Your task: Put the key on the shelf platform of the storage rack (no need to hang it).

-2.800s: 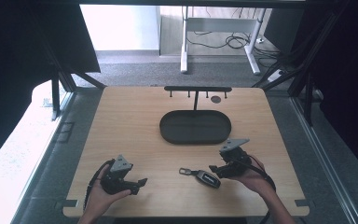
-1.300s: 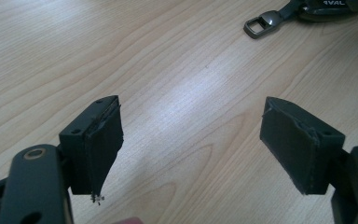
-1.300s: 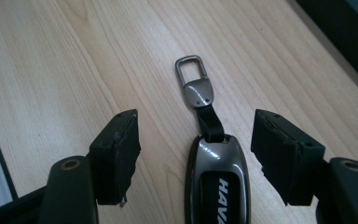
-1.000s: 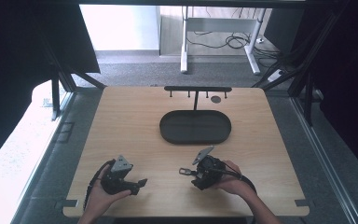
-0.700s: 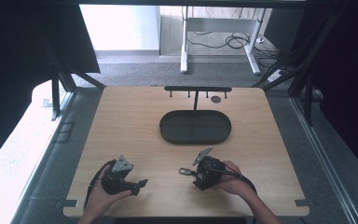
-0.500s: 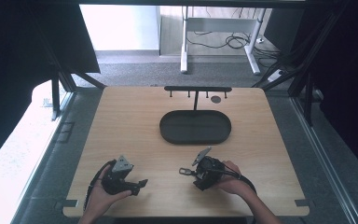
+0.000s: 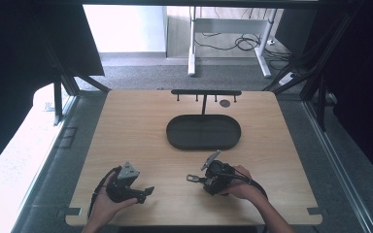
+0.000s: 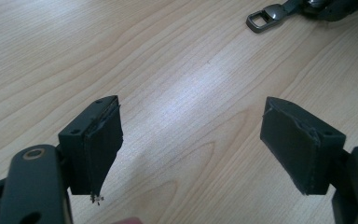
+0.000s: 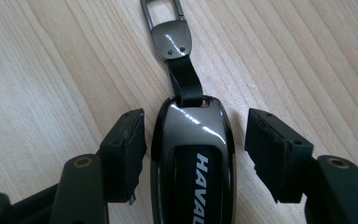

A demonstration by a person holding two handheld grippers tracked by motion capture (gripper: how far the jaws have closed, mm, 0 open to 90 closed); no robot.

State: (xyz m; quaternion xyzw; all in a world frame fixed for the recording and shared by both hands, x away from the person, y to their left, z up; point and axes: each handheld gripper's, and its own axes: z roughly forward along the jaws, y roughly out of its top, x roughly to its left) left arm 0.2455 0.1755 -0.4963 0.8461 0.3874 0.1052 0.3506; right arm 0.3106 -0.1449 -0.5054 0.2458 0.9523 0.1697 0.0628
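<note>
Straddling the car key fob (image 9: 192, 168) on the worktop (image 7: 126, 126), my right claw (image 9: 193, 154) was unclenched, nothing gripped yet; left claw (image 8: 193, 149) idle, spread wide, w/ nothing in it.

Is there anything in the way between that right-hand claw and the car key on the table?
Nothing visible. The car key lies flat on the table between the open jaws of the right gripper, with bare wood in the small gap on each side.
</note>
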